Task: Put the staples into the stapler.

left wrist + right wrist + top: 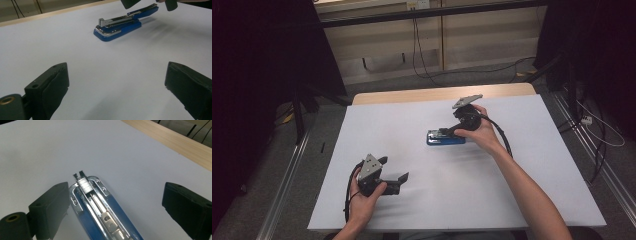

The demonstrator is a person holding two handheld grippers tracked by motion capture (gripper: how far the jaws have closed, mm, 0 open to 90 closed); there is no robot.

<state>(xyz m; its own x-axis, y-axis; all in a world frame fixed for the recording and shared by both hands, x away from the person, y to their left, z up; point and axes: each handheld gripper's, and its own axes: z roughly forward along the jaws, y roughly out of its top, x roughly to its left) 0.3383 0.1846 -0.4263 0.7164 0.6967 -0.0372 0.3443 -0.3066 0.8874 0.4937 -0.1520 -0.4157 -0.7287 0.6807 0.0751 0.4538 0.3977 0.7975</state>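
Note:
A blue stapler (446, 137) lies flat on the white table top (402, 115), a little right of centre. Its metal staple channel (86, 185) faces up, with a block of staples at the front end. My right gripper (448, 132) hovers just over the stapler's right end, jaws open; the stapler (100, 205) lies between them nearer the left jaw, and no pad presses on it. My left gripper (394, 169) rests near the front left, open and empty. From the left gripper (117, 85) view, the stapler (117, 25) lies ahead, with the right gripper (150, 3) above it.
A wooden strip (437, 94) runs along the table's far edge. Beyond it are cables (422, 60) on the floor and a pale wall. Dark stands and curtains flank both sides. Metal rails (287, 185) run beside the table.

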